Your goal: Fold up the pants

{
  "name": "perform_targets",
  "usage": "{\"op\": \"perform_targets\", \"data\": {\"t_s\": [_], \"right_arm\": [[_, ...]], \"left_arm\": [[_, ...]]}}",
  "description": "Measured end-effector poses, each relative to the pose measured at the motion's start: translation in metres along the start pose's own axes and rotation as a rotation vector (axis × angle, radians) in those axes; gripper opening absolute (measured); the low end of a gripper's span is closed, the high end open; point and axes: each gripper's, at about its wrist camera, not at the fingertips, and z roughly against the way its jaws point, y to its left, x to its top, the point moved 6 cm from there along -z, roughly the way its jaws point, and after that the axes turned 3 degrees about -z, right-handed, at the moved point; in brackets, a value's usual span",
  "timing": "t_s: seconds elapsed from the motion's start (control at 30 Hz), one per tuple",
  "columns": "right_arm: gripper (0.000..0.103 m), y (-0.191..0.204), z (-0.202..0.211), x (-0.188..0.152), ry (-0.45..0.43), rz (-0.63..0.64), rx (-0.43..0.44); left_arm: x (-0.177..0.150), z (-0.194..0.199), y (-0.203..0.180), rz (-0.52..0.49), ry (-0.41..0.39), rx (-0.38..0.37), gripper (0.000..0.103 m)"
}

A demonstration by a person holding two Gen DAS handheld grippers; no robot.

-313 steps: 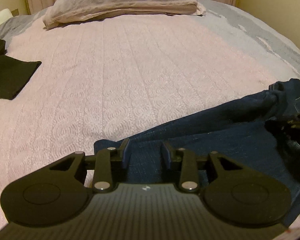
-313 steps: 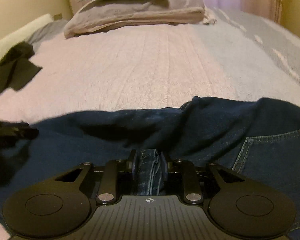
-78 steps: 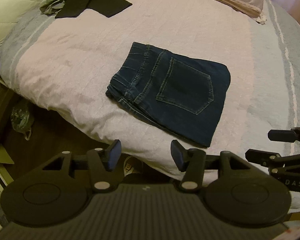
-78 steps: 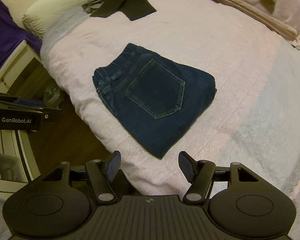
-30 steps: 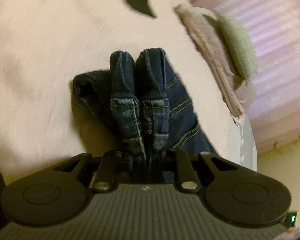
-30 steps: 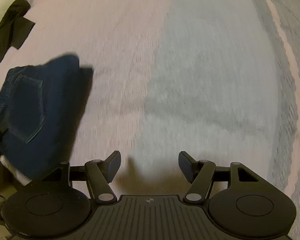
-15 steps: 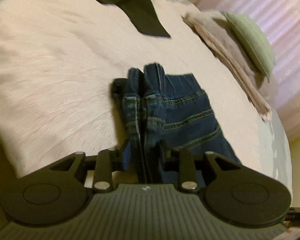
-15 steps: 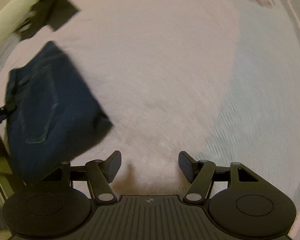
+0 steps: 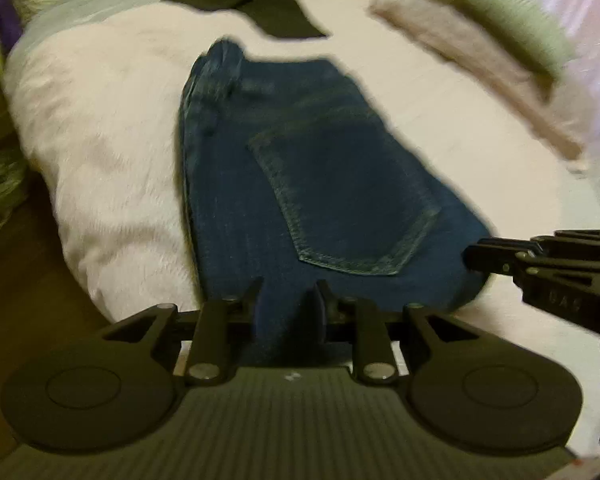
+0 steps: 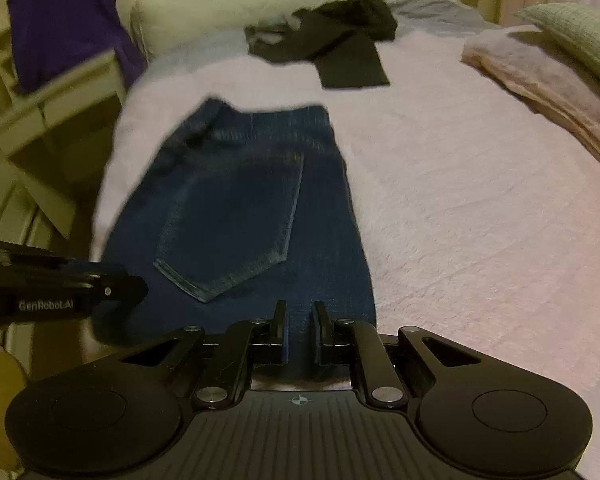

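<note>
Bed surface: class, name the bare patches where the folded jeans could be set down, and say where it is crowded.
Free: the wide pink bedspread between the jeans and the stacked pillows. Crowded: the near edge under both grippers, and the far corner holding the black garment.

The matte black plastic left gripper [image 9: 287,300] has round side discs, silver screws and a ribbed body. The matching black right gripper [image 10: 300,320] shows the same. White "GenRobot.AI" lettering marks one side.
</note>
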Motion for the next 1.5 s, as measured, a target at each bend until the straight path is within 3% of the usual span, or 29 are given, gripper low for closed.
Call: {"op": "perform_targets", "data": {"t_s": [0.13, 0.3, 0.37, 0.5, 0.57, 0.63, 0.8, 0.9, 1.1, 1.5], "right_arm": [[0.008, -0.006, -0.017, 0.001, 0.049, -0.038, 0.0], [0.008, -0.005, 0.017, 0.003, -0.025, -0.029, -0.018], [0.008, -0.005, -0.007, -0.007, 0.09, -0.033, -0.021], [0.01, -0.004, -0.008, 0.004, 0.147, -0.044, -0.022], [0.022, -0.001, 0.013, 0.01, 0.142, -0.071, -0.009], [0.047, 0.002, 0.039, 0.014, 0.154, -0.103, 0.028], [0.055, 0.022, 0.089, 0.014, 0.221, -0.097, 0.083], [0.057, 0.029, 0.107, 0.011, 0.249, -0.08, 0.054], [0.058, 0.039, 0.142, 0.008, 0.238, -0.081, 0.09], [0.058, 0.049, 0.174, 0.013, 0.191, -0.052, 0.114]], "left_arm": [[-0.002, -0.015, 0.004, 0.091, 0.026, 0.049, 0.018], [-0.003, 0.012, 0.001, 0.138, 0.009, 0.038, 0.018], [-0.01, 0.007, 0.0, 0.135, 0.028, 0.065, 0.019], [0.002, 0.008, -0.003, 0.186, 0.085, 0.089, 0.018], [0.009, 0.025, -0.005, 0.191, 0.086, 0.11, 0.019], [0.013, 0.044, -0.008, 0.201, 0.103, 0.122, 0.026], [0.011, 0.101, -0.021, 0.202, 0.16, 0.156, 0.041], [0.006, 0.127, -0.029, 0.183, 0.189, 0.174, 0.045], [0.001, 0.164, -0.044, 0.179, 0.175, 0.174, 0.047], [0.003, 0.19, -0.058, 0.165, 0.147, 0.163, 0.049]]}}
